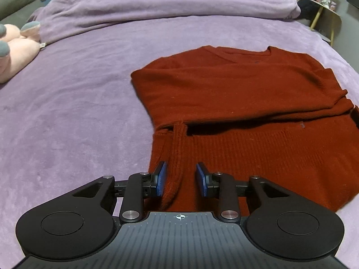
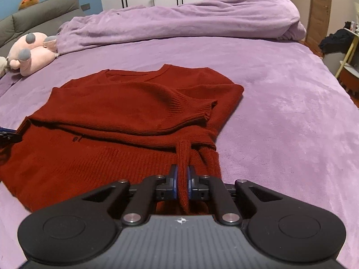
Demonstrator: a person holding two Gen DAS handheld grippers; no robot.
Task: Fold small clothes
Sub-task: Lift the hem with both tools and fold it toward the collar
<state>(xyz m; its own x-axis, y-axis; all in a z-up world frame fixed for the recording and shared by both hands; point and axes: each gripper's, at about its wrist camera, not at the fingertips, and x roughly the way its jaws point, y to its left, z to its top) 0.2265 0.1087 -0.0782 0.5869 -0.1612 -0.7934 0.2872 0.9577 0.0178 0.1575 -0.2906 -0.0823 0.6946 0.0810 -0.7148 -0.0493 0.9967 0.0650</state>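
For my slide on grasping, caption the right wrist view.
Right tool shut on the red sweater hem, lying on a purple bed.

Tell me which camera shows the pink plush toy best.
The right wrist view: the pink plush toy lies whole beside the bunched blanket, grey feet visible. In the left wrist view the toy is cut off by the left edge.

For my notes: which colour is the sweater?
Rust red sweater, seen best in the right wrist view.
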